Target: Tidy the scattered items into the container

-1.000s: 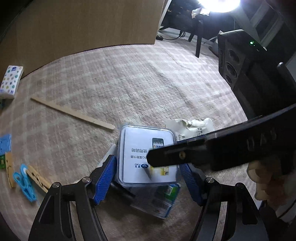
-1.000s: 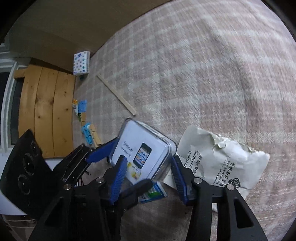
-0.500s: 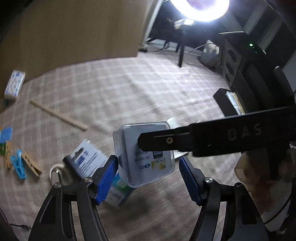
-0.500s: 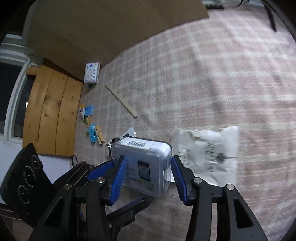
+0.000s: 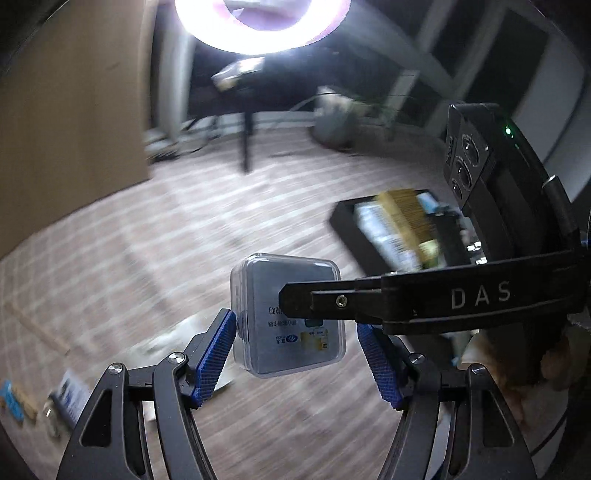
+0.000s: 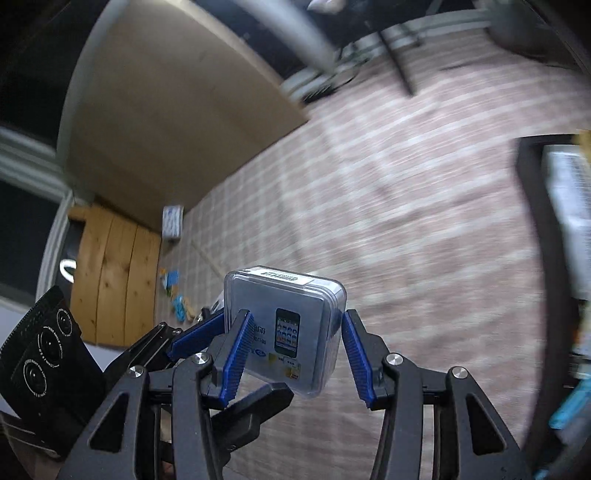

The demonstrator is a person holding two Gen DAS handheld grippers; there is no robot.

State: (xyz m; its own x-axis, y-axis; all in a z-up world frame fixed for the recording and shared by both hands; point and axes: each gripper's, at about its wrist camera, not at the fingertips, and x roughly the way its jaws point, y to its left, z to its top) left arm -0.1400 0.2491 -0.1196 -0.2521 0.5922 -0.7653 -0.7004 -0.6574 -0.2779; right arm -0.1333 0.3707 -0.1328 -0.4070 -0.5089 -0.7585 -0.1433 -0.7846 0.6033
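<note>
A clear plastic case (image 5: 288,314) with a phone picture on its card is held in the air above the checked carpet. Both grippers hold it together: my left gripper (image 5: 295,350) has its fingers on the case's two sides, and my right gripper (image 6: 291,350) is shut on the same case (image 6: 291,325), crossing the left one. The black container (image 5: 347,229), holding several items, lies on the floor ahead to the right; its edge shows in the right wrist view (image 6: 532,192).
Scattered on the carpet at the left are clothespegs (image 6: 181,306), a tissue pack (image 6: 173,221), a wooden stick (image 5: 37,328) and a small card pack (image 5: 70,398). A cardboard panel (image 6: 177,110) and a ring light (image 5: 258,22) stand at the back.
The case has been lifted off the carpet and carried up and to the right toward the black container. The white paper bag and green packet stayed on the floor.
</note>
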